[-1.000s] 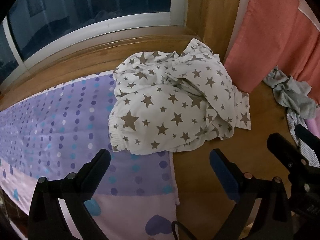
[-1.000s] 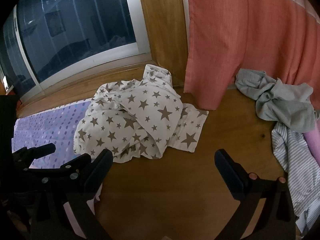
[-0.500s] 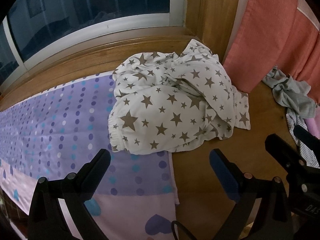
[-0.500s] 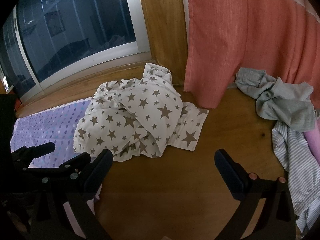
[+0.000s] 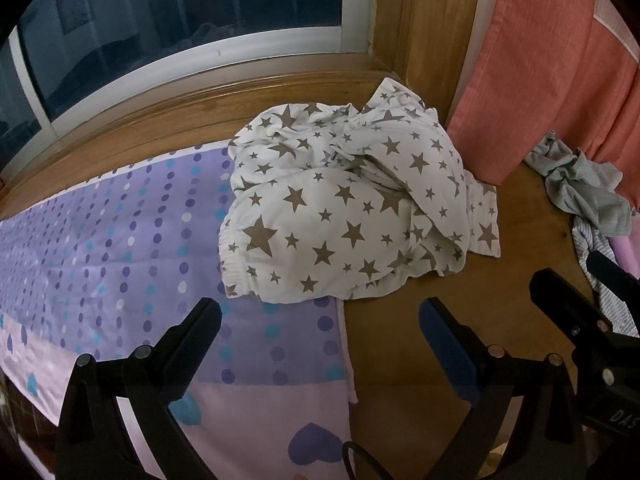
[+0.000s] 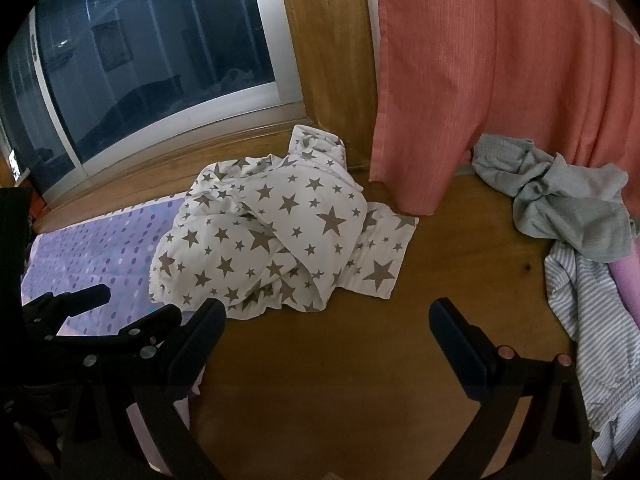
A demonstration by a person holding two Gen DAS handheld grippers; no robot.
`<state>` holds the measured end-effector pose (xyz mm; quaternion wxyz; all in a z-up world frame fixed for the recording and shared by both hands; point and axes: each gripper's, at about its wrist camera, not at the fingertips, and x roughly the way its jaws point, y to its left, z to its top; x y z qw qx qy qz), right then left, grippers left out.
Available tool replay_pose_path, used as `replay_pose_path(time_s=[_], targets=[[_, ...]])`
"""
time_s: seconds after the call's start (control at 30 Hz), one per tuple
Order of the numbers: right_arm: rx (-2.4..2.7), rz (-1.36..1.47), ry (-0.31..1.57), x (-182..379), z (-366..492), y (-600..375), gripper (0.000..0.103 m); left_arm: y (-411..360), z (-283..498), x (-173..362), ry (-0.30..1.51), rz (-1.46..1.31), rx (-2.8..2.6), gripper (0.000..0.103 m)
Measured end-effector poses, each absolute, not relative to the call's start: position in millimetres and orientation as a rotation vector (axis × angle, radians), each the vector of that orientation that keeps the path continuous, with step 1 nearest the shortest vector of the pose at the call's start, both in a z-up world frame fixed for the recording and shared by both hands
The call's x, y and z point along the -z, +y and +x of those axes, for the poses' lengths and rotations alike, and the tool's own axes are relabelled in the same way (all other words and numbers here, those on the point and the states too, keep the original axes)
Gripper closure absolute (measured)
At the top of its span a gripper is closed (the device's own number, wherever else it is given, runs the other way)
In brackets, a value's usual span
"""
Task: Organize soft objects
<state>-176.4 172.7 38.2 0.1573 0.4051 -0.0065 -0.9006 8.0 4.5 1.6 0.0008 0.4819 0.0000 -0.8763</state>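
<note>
Dark window (image 5: 180,12) with white frame (image 5: 200,64) sitting at 11 o'clock, wooden sill (image 5: 200,104) running beneath. Wooden post (image 6: 328,40) standing at 12 o'clock. Salmon curtain (image 6: 500,72) hanging at 1 o'clock, its hem touching the wooden floor (image 6: 340,380).

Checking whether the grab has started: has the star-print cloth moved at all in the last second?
No. The star-print cloth lies crumpled in the same spot, one end on the purple dotted blanket, against the wooden window sill.
</note>
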Motion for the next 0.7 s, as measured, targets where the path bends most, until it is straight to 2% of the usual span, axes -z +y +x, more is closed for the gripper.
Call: replay_pose_path(time_s=[0.7], targets=[[2.532,1.186,-0.013,-29.6,-195.7,174.8,0.000,8.5,-5.1,4.0,0.016,1.526,2.707,0.001]])
